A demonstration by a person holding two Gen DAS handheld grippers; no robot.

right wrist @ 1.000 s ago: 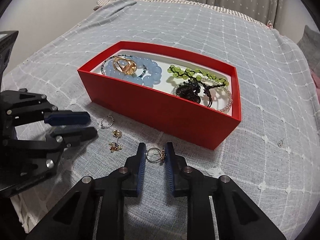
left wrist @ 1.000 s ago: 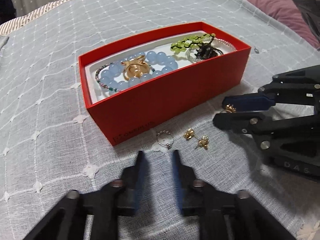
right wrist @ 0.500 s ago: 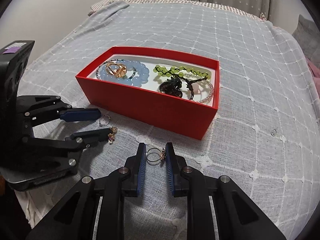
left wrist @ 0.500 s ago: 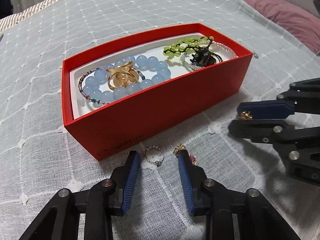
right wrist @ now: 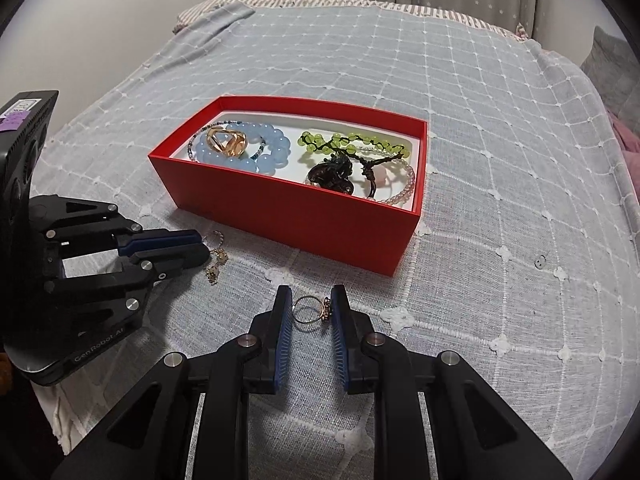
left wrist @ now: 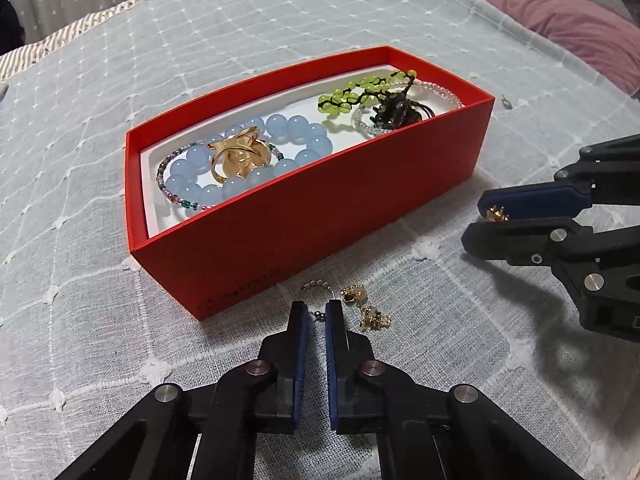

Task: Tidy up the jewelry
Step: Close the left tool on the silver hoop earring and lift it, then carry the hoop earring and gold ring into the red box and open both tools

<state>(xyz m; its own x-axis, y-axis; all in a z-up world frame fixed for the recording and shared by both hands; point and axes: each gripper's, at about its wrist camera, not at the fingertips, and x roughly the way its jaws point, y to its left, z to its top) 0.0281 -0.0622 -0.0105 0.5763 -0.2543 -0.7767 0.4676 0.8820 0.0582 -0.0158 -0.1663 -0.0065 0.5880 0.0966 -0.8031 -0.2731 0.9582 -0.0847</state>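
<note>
A red box (left wrist: pixel 320 216) on the bedspread holds a blue bead bracelet (left wrist: pixel 256 156), a gold ring, green beads (left wrist: pixel 352 96) and a dark pendant. My left gripper (left wrist: pixel 316 312) is shut on a small silver bead ring (left wrist: pixel 316 286) lying in front of the box; it also shows in the right wrist view (right wrist: pixel 200 246). Two gold earrings (left wrist: pixel 364 306) lie just right of it. My right gripper (right wrist: pixel 308 312) is shut on a thin gold ring (right wrist: pixel 310 314) and holds it above the cloth; it appears in the left wrist view (left wrist: pixel 484 222).
The grey quilted bedspread (right wrist: pixel 480 120) covers the whole bed. A pink pillow (left wrist: pixel 560 20) lies at the far right. A tiny metal bit (right wrist: pixel 541 263) lies on the cloth right of the box (right wrist: pixel 304 208).
My left gripper has closed from wide open onto the silver bead ring. My right gripper has pulled back and up from the box, still holding the gold ring.
</note>
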